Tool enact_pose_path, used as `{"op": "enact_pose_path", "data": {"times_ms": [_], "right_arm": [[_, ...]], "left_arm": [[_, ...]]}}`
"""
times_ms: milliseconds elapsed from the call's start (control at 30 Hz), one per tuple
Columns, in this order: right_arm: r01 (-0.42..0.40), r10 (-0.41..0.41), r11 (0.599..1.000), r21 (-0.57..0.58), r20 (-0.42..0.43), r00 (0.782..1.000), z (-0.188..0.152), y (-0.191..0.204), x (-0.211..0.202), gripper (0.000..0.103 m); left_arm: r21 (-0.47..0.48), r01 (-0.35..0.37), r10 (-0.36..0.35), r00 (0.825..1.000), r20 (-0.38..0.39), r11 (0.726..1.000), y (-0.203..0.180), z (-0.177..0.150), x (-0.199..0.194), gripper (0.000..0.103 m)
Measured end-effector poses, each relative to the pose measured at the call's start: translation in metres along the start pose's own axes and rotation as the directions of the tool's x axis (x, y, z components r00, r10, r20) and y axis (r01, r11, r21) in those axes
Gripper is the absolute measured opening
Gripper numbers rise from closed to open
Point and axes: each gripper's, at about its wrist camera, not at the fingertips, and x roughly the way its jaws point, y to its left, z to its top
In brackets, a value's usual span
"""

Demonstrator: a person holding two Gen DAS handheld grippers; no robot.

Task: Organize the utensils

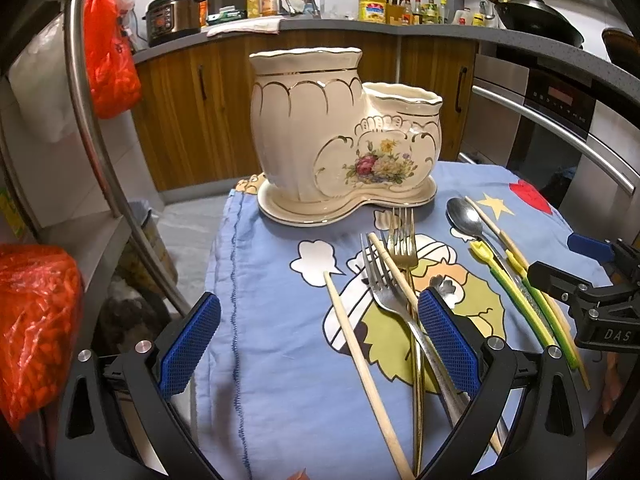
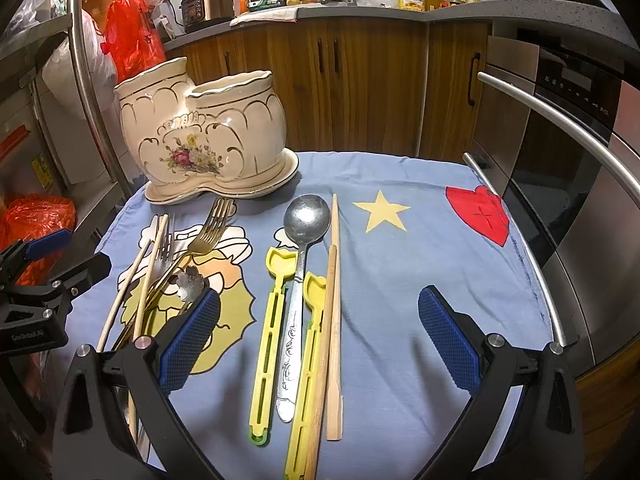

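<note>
1. A cream ceramic holder [image 1: 340, 132] with gold trim and a painted flower spray stands on its matching saucer base at the far left part of the table [image 2: 420, 248], which is covered by a blue cartoon-print cloth. It has two compartments, one taller and one lower; nothing sticks out of either mouth, and their insides cannot be seen.
2. All the utensils lie flat on the cloth in front of the holder, in two groups.
3. Left group: one gold fork [image 1: 402, 236], one silver fork [image 1: 380, 284], two pale chopsticks [image 1: 360, 356] and a small spoon with a flower-shaped end [image 2: 188, 282], largely hidden. The forks and one chopstick overlap.
4. Right group: one large steel spoon [image 2: 306, 216], its handle bearing engraved marks too small to read, two yellow plastic sticks [image 2: 266, 340] with green ends, and two wooden chopsticks [image 2: 334, 320], all lying side by side and touching.
5. The left gripper [image 1: 320, 344] hovers low over the left group, jaws wide apart and holding nothing; its right pad sits just above the fork handles.
6. The right gripper [image 2: 320, 340] hovers over the right group, jaws spread wide and empty, the spoon and sticks between them.
7. Readable writing: "DAS" on the right gripper's body in the left wrist view; a label on the left gripper's body in the right wrist view is too blurred to read surely.
</note>
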Motion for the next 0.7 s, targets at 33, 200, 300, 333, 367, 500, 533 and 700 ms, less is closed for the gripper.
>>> {"op": "enact_pose_path", "data": {"times_ms": [33, 200, 300, 333, 367, 500, 533, 700], "right_arm": [[-0.001, 0.001, 1.0, 0.002, 0.0, 1.0, 0.0, -0.0007, -0.0004, 0.098], [0.001, -0.001, 1.0, -0.001, 0.001, 1.0, 0.0003, 0.0002, -0.0011, 0.098], [0.001, -0.001, 1.0, -0.002, 0.0, 1.0, 0.0003, 0.0001, -0.0013, 0.098], [0.001, -0.001, 1.0, -0.002, 0.0, 1.0, 0.0004, 0.0001, -0.0016, 0.098], [0.0, 0.0, 1.0, -0.001, 0.0, 1.0, 0.0002, 0.0, -0.0017, 0.098], [0.002, -0.002, 1.0, -0.002, 0.0, 1.0, 0.0001, -0.0001, -0.0014, 0.098], [0.001, -0.001, 1.0, -0.001, -0.001, 1.0, 0.0002, -0.0002, -0.0015, 0.098], [0.004, -0.004, 1.0, -0.002, 0.0, 1.0, -0.0002, 0.0002, -0.0014, 0.098]], "left_arm": [[-0.001, -0.001, 0.001, 1.0, 0.0, 1.0, -0.0001, 0.0, -0.0004, 0.098], [0.0, 0.003, -0.003, 1.0, 0.001, 1.0, 0.0004, -0.0002, -0.0002, 0.098], [0.0, 0.002, -0.002, 1.0, 0.0, 1.0, 0.0004, 0.0, -0.0001, 0.098], [-0.001, 0.002, -0.002, 1.0, 0.0, 1.0, 0.0002, -0.0003, -0.0005, 0.098], [0.001, 0.001, -0.001, 1.0, 0.001, 1.0, 0.0001, -0.0002, -0.0004, 0.098], [0.001, -0.001, 0.001, 1.0, -0.001, 1.0, 0.0006, 0.0001, -0.0001, 0.098], [0.001, 0.0, 0.0, 1.0, -0.001, 1.0, 0.0007, 0.0, -0.0002, 0.098], [-0.001, 0.002, -0.002, 1.0, 0.001, 1.0, 0.0009, -0.0005, -0.0004, 0.098]]}}
